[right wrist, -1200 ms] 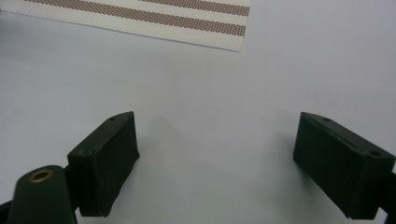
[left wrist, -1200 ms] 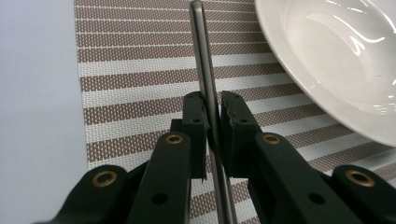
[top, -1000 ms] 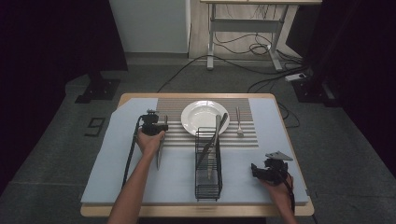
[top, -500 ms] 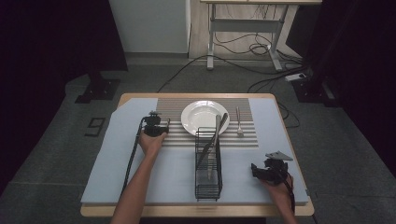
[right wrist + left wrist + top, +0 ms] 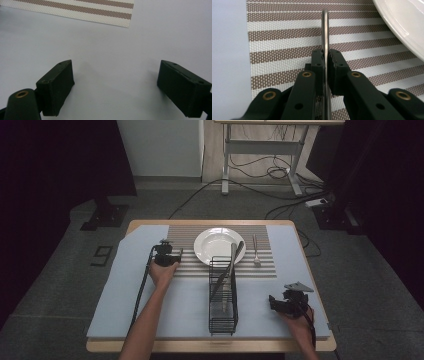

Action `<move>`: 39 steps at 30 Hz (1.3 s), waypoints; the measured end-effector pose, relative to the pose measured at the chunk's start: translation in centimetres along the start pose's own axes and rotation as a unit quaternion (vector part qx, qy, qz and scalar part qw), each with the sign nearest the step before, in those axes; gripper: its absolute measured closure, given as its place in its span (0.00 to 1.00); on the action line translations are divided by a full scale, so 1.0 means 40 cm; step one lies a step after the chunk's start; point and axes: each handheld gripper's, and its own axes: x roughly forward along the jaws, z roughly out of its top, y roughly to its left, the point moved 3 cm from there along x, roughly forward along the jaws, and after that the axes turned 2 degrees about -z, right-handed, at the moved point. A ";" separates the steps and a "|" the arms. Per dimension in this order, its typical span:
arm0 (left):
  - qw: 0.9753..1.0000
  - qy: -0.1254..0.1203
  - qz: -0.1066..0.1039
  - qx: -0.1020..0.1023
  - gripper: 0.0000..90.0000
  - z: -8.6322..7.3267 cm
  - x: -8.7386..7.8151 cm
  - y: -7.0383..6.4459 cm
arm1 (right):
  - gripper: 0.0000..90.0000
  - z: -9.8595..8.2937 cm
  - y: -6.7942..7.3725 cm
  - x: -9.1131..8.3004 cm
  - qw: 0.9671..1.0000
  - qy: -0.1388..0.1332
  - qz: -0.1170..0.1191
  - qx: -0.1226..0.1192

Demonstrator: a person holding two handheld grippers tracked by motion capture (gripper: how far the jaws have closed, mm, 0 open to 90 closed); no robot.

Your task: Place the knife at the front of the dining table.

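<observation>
Left gripper (image 5: 325, 67) farther forward — knife (image 5: 325, 37) between fingers (image 5: 318, 61)

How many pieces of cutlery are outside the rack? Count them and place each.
2: a fork on the striped mat right of the plate, and a metal piece clamped in the left gripper.

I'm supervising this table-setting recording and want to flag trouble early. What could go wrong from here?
1. The left hand-held gripper is shut on a thin metal utensil seen edge-on. So narrow a hold may let it pivot or slip.
2. The white plate lies just beside that utensil, so setting it down carelessly could knock the rim.
3. The wire caddy stands tall and narrow with utensils leaning out, so a nudge could tip it.
</observation>
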 end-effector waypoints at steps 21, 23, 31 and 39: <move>0.998 0.001 -0.012 0.057 0.72 -0.038 -0.057 0.015 | 0.15 0.000 0.000 0.000 1.000 -0.001 0.000 0.001; 0.998 0.007 0.000 0.066 0.73 -0.043 -0.054 0.013 | 0.15 0.000 0.000 0.000 1.000 -0.001 0.000 0.001; 0.997 0.009 0.023 0.077 0.85 -0.039 -0.034 0.002 | 0.15 0.000 0.000 0.000 1.000 -0.001 0.000 0.001; 0.997 -0.007 0.036 0.070 0.88 -0.012 -0.001 -0.014 | 0.15 0.000 0.000 0.000 1.000 -0.001 0.000 0.000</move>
